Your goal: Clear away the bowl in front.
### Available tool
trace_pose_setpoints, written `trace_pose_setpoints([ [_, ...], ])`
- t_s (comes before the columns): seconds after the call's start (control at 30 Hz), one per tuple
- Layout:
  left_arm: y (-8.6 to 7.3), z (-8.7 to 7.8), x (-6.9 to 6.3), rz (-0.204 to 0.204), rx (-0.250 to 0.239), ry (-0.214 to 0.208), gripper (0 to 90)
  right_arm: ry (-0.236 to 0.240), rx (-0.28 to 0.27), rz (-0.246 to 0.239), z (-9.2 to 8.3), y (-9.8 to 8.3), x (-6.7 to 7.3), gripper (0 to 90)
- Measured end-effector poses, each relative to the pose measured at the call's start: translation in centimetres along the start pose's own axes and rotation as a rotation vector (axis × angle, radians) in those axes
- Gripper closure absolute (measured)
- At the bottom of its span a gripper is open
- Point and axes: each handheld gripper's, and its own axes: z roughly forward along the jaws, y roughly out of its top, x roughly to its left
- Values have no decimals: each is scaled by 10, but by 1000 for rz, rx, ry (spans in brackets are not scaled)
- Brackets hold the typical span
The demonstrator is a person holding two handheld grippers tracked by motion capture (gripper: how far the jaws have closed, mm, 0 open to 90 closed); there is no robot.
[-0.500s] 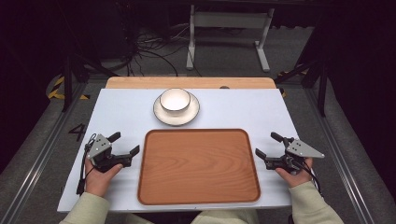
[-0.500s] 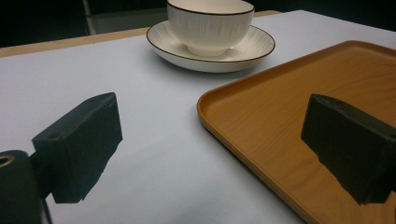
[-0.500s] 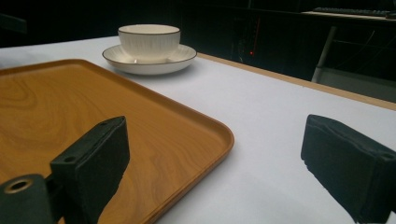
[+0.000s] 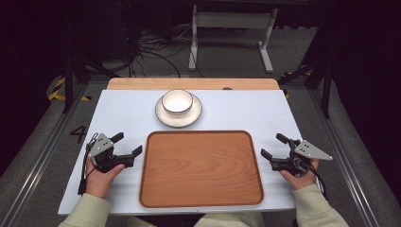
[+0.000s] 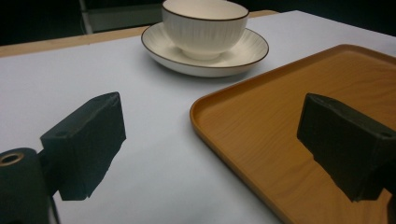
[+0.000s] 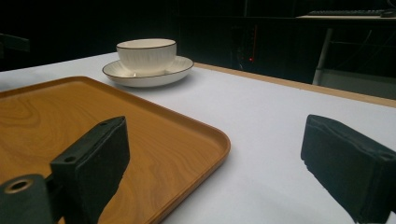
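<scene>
A white bowl (image 4: 177, 100) stands on a white saucer (image 4: 163, 116) at the back middle of the table. In front of it lies an empty wooden tray (image 4: 201, 168). My left gripper (image 4: 126, 144) rests open on the table just left of the tray, jaws wide apart with nothing between them. My right gripper (image 4: 274, 146) rests open just right of the tray, also empty. In the left gripper view the bowl (image 5: 204, 25) and saucer (image 5: 243, 51) sit ahead beyond the tray corner (image 5: 299, 140). The right gripper view shows the bowl (image 6: 146, 55) far ahead, past the tray (image 6: 70, 116).
The white tabletop (image 4: 246, 111) has a wooden strip (image 4: 142, 83) along its far edge. Beyond it are a metal stand (image 4: 231, 28) and cables on the dark floor. Bare table lies on both sides of the saucer.
</scene>
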Motion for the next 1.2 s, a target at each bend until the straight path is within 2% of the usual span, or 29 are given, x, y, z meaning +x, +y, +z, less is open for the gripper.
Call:
trace_pose_setpoints([
  [0.03,0,0,0,0,0,0,91,-3,-1,1,0,0,0,88],
  [0.07,7,2,-2,5,15,-5,91,-6,-1,2,0,0,0,88],
  [0.2,18,2,-3,16,10,-14,96,-11,-5,-5,0,0,1,88],
  [0.3,28,3,-2,7,-3,-29,96,-11,-11,-5,-1,-1,1,88],
  [0.4,37,5,-2,7,3,-20,97,-10,-22,4,-2,-1,0,88],
  [0.63,57,15,-3,-10,9,-45,86,-12,-20,14,-2,-1,-1,91],
  [0.83,70,24,-5,9,3,-57,80,-15,-19,19,-2,-1,-1,90],
  [1.2,88,43,1,-6,8,-67,83,-22,-29,43,-3,-1,-2,94],
])
